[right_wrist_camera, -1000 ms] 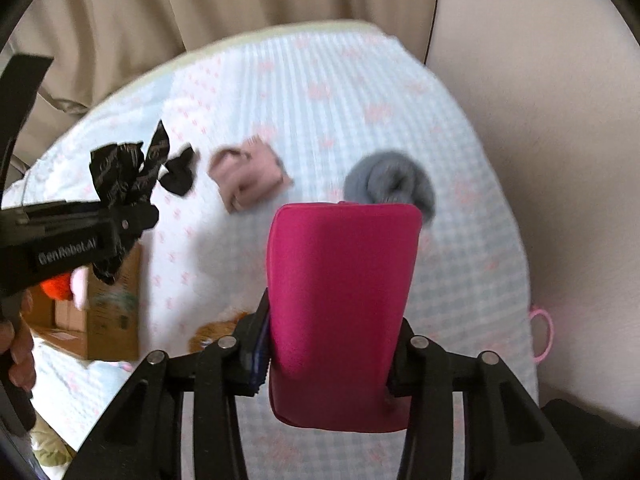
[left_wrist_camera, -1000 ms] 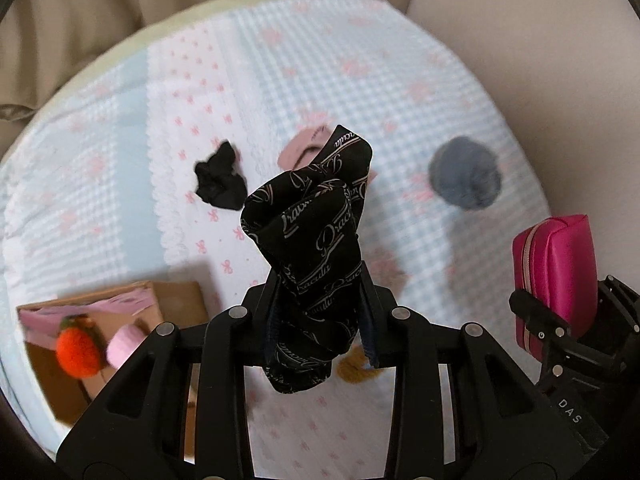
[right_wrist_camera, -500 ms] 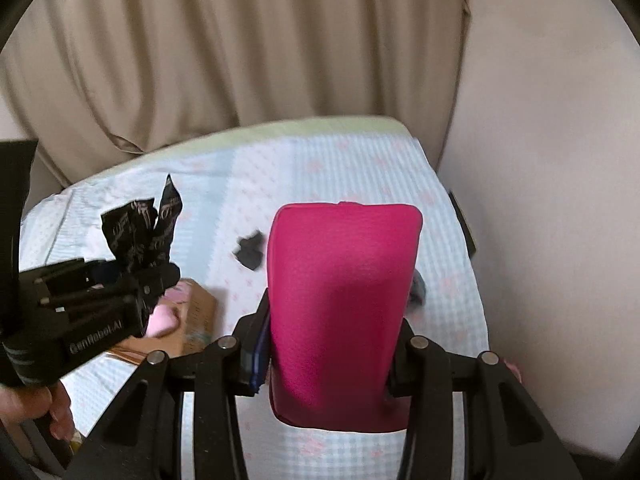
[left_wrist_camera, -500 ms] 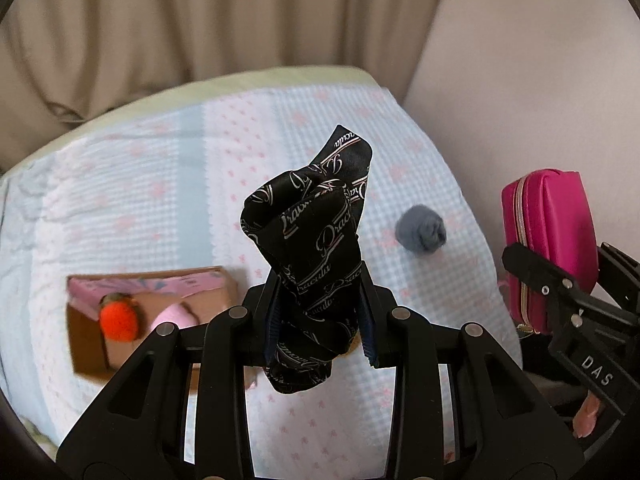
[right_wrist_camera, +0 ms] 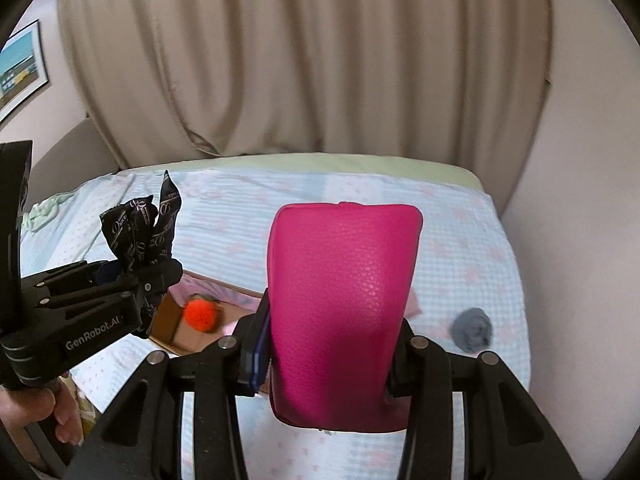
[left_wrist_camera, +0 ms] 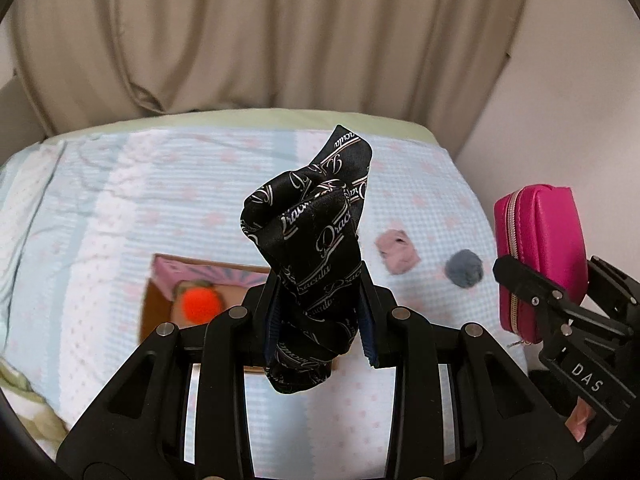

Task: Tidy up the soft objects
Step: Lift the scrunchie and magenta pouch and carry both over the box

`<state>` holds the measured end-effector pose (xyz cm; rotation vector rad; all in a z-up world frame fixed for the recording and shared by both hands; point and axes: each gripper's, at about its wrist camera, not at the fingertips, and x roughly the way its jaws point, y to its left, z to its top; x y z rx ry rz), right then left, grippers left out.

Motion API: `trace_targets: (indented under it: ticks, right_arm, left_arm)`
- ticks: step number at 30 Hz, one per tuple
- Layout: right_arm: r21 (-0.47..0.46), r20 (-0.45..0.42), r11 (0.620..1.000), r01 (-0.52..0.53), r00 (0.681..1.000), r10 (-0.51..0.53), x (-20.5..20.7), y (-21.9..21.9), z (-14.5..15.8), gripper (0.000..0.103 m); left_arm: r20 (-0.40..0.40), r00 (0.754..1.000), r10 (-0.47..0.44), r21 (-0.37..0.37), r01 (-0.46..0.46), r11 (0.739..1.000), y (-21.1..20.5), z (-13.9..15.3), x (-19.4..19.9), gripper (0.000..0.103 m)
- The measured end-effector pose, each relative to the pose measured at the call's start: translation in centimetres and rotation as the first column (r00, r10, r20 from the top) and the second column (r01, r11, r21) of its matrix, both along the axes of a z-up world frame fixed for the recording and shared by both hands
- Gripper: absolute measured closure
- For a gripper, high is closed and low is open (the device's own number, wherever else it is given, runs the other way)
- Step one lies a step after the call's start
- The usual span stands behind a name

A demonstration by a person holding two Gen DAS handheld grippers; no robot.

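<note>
My left gripper (left_wrist_camera: 320, 320) is shut on a crumpled black printed cloth (left_wrist_camera: 316, 240), held up above the bed; it also shows in the right wrist view (right_wrist_camera: 140, 232). My right gripper (right_wrist_camera: 332, 364) is shut on a magenta zip pouch (right_wrist_camera: 340, 312), also seen in the left wrist view (left_wrist_camera: 540, 256). A cardboard box (left_wrist_camera: 160, 292) lies on the bed below the left gripper, with an orange plush ball (left_wrist_camera: 200, 304) inside. A pink soft item (left_wrist_camera: 398, 256) and a grey soft ball (left_wrist_camera: 464, 268) lie on the bedspread to the right.
The bed has a pale blue and white cover with pink marks (left_wrist_camera: 120, 208). Beige curtains (left_wrist_camera: 260, 40) hang behind it and a wall (right_wrist_camera: 580, 200) runs along its right side. A framed picture (right_wrist_camera: 22, 68) hangs at far left.
Both grippers have risen and pulled back from the bed, each keeping its load. The box now lies under the left gripper. The black scrunched item is no longer in sight.
</note>
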<state>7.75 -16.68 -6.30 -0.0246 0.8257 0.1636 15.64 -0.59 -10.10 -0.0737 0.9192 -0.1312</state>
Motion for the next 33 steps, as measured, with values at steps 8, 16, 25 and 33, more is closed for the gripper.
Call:
trace_targets:
  ticks: [8,16,25,33]
  right_arm:
    - [0.045,-0.044,0.998,-0.035,0.998,0.037,2.1,7.8,-1.8,0.063]
    - [0.049,-0.149,0.999,-0.022,0.988,0.029,5.6,14.3,-6.8,0.063]
    - [0.025,-0.272,0.999,0.041,0.962,-0.033,8.8,17.8,-13.2,0.063]
    - [-0.014,-0.384,0.996,0.091,0.919,-0.089,10.7,16.9,-18.1,0.063]
  left_arm:
    - [-0.027,0.999,0.047,0.016,-0.046,0.999,10.0,-1.0,0.6,0.074]
    - [-0.113,0.993,0.04,0.032,-0.036,0.999,17.2,-6.1,3.1,0.074]
    - [-0.259,0.966,-0.015,0.047,0.029,0.998,20.4,-14.3,6.4,0.074]
    - [-0.342,0.934,-0.102,0.042,0.124,0.991,17.9,-19.3,8.4,0.074]
